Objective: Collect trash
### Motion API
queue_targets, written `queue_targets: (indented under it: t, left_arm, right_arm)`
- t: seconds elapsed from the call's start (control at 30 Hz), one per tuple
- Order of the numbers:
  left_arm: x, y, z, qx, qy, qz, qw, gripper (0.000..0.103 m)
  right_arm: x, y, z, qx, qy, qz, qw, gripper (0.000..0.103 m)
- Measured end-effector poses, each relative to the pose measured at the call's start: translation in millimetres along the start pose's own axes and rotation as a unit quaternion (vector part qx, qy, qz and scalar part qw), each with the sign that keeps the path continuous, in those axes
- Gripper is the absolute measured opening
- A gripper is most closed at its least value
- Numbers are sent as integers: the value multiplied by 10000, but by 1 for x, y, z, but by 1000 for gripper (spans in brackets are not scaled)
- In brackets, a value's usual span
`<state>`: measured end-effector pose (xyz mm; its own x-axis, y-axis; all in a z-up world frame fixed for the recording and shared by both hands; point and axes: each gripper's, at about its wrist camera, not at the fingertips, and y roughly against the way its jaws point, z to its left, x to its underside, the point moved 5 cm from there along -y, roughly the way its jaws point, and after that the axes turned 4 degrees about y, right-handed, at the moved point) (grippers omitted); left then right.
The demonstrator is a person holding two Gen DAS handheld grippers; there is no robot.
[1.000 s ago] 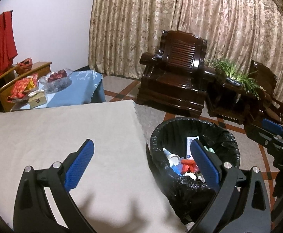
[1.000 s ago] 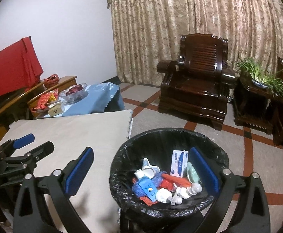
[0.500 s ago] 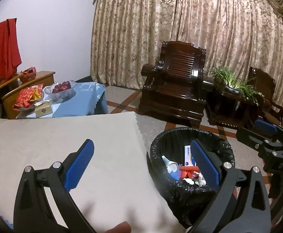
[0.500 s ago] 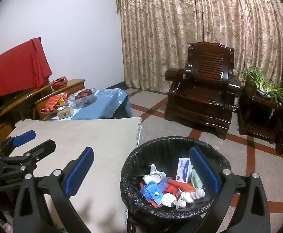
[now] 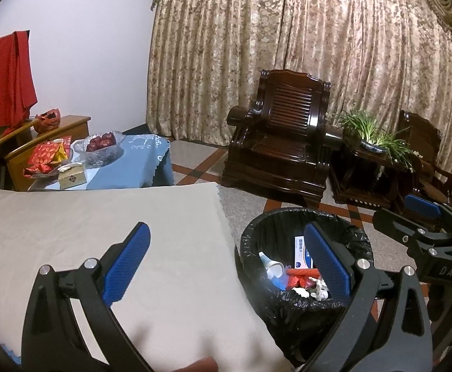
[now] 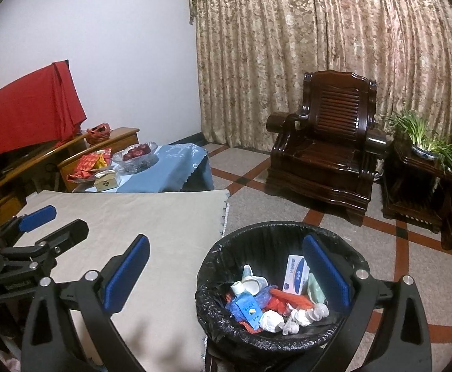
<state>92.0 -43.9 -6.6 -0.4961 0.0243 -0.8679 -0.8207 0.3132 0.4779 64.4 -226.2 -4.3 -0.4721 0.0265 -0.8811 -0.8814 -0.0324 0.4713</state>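
A black-lined trash bin [image 5: 257, 241] [image 6: 213, 279] stands on the floor beside a table with a beige cloth [image 5: 102, 223] [image 6: 151, 217]. It holds a white-and-blue box [image 6: 294, 274], a blue packet [image 6: 246, 307], crumpled white paper [image 6: 271, 321] and red wrappers. My left gripper [image 5: 226, 260] is open and empty, high above the cloth's right edge. My right gripper [image 6: 226, 272] is open and empty, above the bin's left rim. Each gripper shows in the other's view: the right one [image 5: 424, 214] and the left one [image 6: 40, 220].
A low table with a blue cloth [image 5: 133, 161] holds a glass bowl of red fruit [image 5: 100, 145], a small box and red packets. A dark wooden armchair [image 6: 328, 152] and a side table with a potted plant [image 6: 424, 142] stand before a curtain. The floor is tiled.
Both grippers have risen and drawn back; the bin and cloth look smaller and lower in both views. Both stay open and empty.
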Motion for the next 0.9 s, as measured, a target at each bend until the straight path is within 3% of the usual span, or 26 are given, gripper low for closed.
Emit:
queue_targets:
  t: [0.9]
  left_arm:
    - [-3,2,5,-25,-2,-8,10000,97]
  right_arm:
    - [0,0,3,2,8,-7,10000,97]
